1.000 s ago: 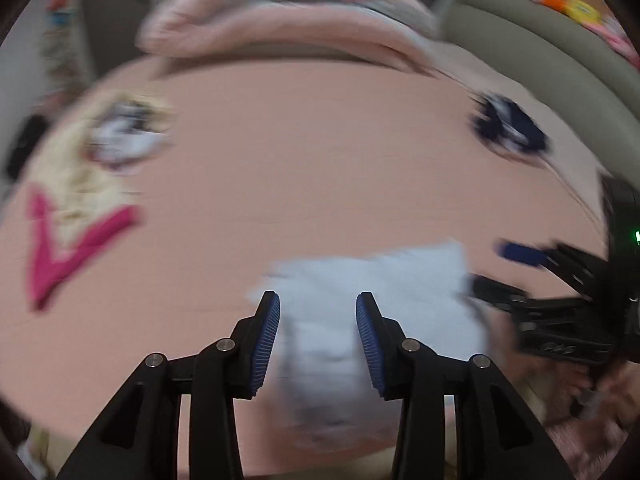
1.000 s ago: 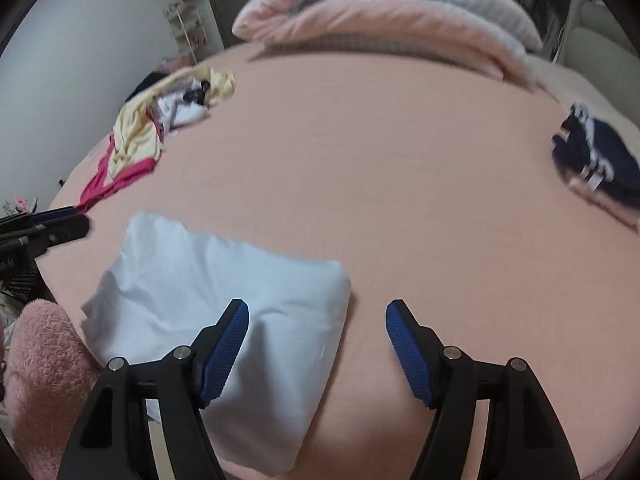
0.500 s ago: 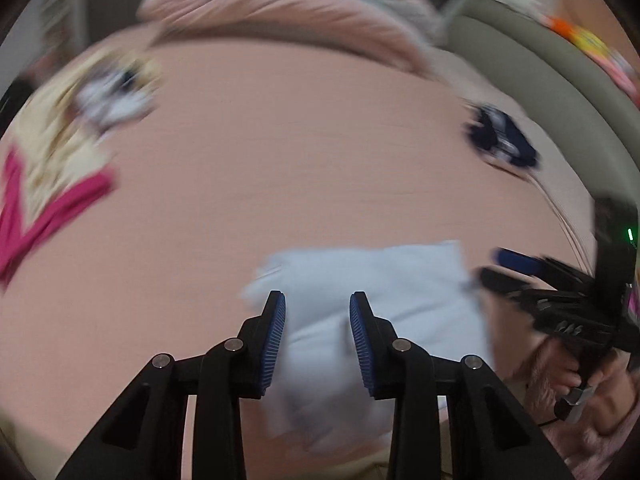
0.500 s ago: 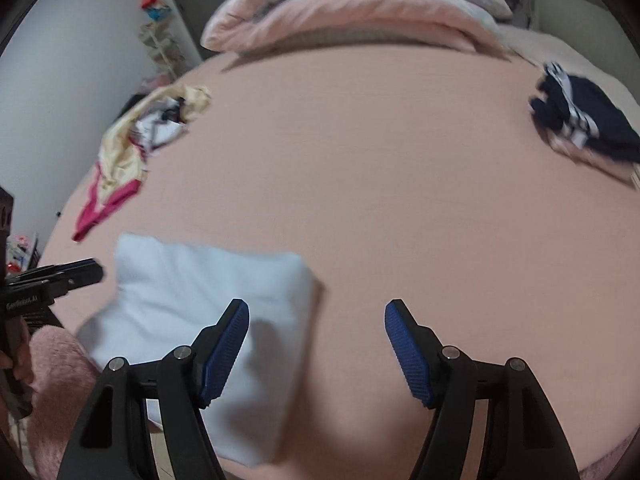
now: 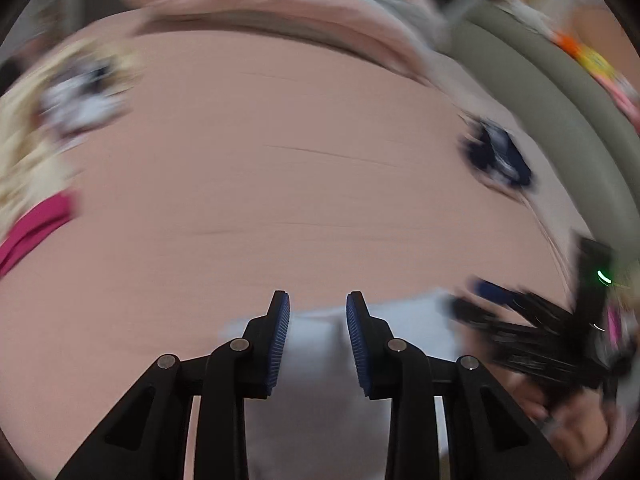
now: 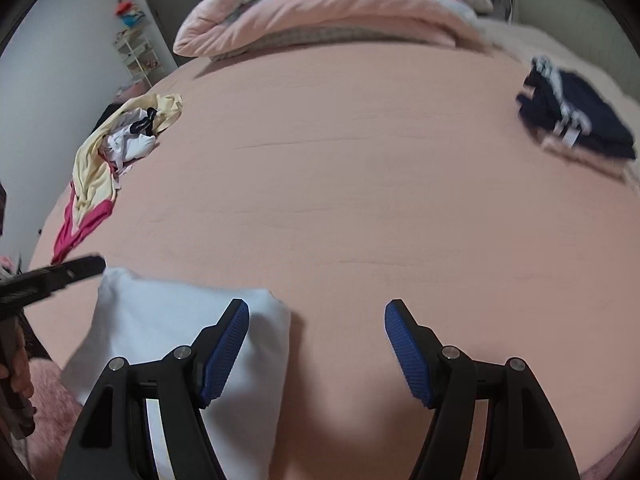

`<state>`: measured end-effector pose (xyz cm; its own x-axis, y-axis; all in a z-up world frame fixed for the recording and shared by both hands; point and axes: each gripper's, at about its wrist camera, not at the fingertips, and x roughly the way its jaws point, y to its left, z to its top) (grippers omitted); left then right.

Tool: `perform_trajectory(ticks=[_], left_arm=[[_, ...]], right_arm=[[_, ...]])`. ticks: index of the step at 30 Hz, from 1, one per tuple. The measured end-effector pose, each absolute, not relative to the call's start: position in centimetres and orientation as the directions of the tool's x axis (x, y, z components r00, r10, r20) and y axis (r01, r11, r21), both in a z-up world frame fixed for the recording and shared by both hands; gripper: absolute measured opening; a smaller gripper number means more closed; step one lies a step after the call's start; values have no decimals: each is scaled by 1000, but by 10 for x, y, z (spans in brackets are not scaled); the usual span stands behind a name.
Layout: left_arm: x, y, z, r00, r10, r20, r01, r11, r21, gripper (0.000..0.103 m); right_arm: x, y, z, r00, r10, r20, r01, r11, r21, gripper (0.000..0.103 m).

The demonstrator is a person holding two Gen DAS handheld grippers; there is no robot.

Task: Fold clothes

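Observation:
A folded pale blue cloth point(image 5: 316, 360) lies on the pink bedsheet point(image 5: 280, 168) near its front edge. My left gripper point(image 5: 318, 304) hovers over the cloth's far edge with its jaws closing. Cloth shows in the gap between the pads, and I see no pad pressing on it. In the right wrist view the same cloth point(image 6: 160, 320) lies at lower left. My right gripper point(image 6: 316, 312) stands wide open, its left finger over the cloth's right edge and its right finger over bare sheet. The left gripper's fingers point(image 6: 60, 276) enter from the left by the cloth's far left corner.
A loose pile of yellow, white and pink clothes point(image 6: 116, 156) lies at the bed's left side. Folded navy clothes point(image 6: 576, 124) sit at the far right. A rolled pink quilt point(image 6: 328, 12) lines the far end. A pink fluffy item point(image 6: 44, 392) is at lower left.
The left jaws have narrowed over the cloth. Both grippers have dropped closer to the bed, and the cloth now sits lower, right at the fingers. The right jaws keep their width.

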<state>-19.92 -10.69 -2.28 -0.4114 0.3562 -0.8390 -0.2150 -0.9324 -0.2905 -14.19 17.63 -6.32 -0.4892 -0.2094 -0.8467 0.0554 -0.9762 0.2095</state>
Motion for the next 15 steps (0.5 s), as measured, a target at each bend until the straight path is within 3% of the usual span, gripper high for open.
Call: perform_trajectory(ticks=[2, 3, 5, 7, 11, 15], left_arm=[[-204, -95, -47, -354, 171, -919, -221, -971, -95, 28], [-206, -100, -57, -332, 118, -936, -197, -979, -54, 28], [-207, -128, -53, -333, 218, -917, -73, -976, -206, 28], [-199, -140, -33, -404, 146, -903, 1, -987, -161, 28], [-158, -110, -14, -404, 283, -870, -163, -958, -236, 28], [-124, -76, -36, -353, 268, -896, -310, -937, -158, 28]], right_arm=[[-146, 166, -69, -480, -186, -857, 97, -982, 159, 70], [-146, 165, -72, -481, -163, -861, 97, -986, 132, 70], [-147, 182, -70, -490, -128, -862, 15, -990, 139, 70], [-146, 200, -65, -504, -93, -859, -67, -987, 147, 67], [-128, 194, -42, -528, -193, -827, 47, -979, 199, 67], [-90, 151, -50, -476, -269, -837, 255, -953, 162, 67]])
